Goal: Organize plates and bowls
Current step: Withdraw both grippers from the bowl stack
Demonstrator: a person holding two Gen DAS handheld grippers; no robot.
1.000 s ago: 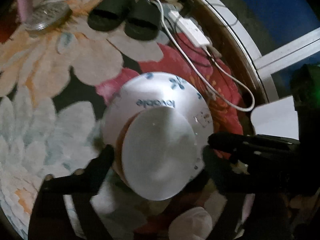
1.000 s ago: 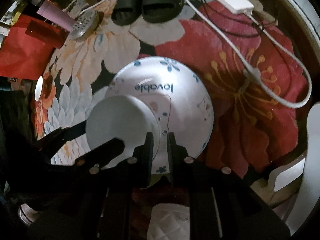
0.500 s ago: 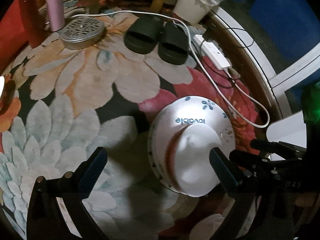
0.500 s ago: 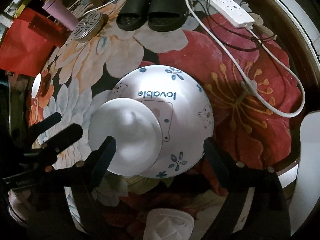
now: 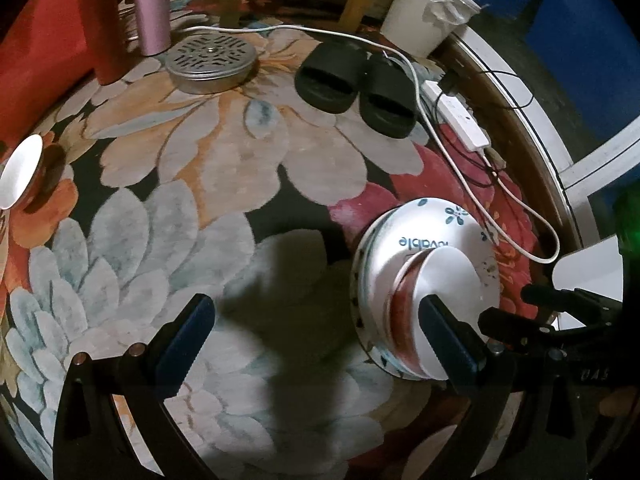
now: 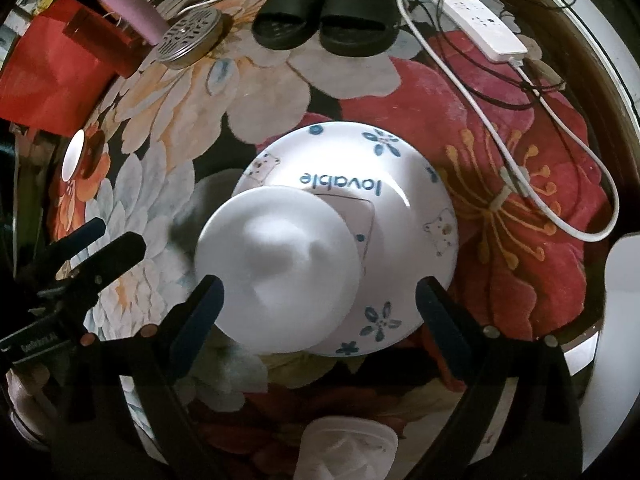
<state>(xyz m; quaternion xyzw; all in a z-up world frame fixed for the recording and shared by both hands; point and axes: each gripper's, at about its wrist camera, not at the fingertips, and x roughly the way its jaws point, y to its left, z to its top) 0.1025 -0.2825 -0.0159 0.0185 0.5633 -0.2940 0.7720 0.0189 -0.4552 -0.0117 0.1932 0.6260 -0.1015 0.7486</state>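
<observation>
A white plate (image 6: 400, 208) printed "lovable" with blue flowers lies on the floral rug. On it sits a bowl (image 6: 276, 268), white inside and red-brown outside (image 5: 448, 292). My right gripper (image 6: 318, 308) hangs above the stack, its jaws opening wide; the bowl shows between the fingers and the pads do not press on it. My left gripper (image 5: 316, 320) is open and holds nothing, off to the left of the stack, with its right finger (image 5: 444, 332) in front of the bowl. A second white bowl (image 5: 20, 172) sits at the rug's far left.
Black slippers (image 6: 324, 28), a perforated metal tin (image 5: 210, 60), a pink tumbler (image 5: 150, 4) and a white bucket (image 5: 428, 12) stand at the back. A power strip (image 6: 476, 20) and white cable (image 6: 516, 184) run right of the plate. Near me lies a white crumpled thing (image 6: 344, 448).
My right gripper, shut at the stack's near edge, has opened wide. My left gripper, which straddled the bowl, has drawn back and to the left; the bowl stays on the plate.
</observation>
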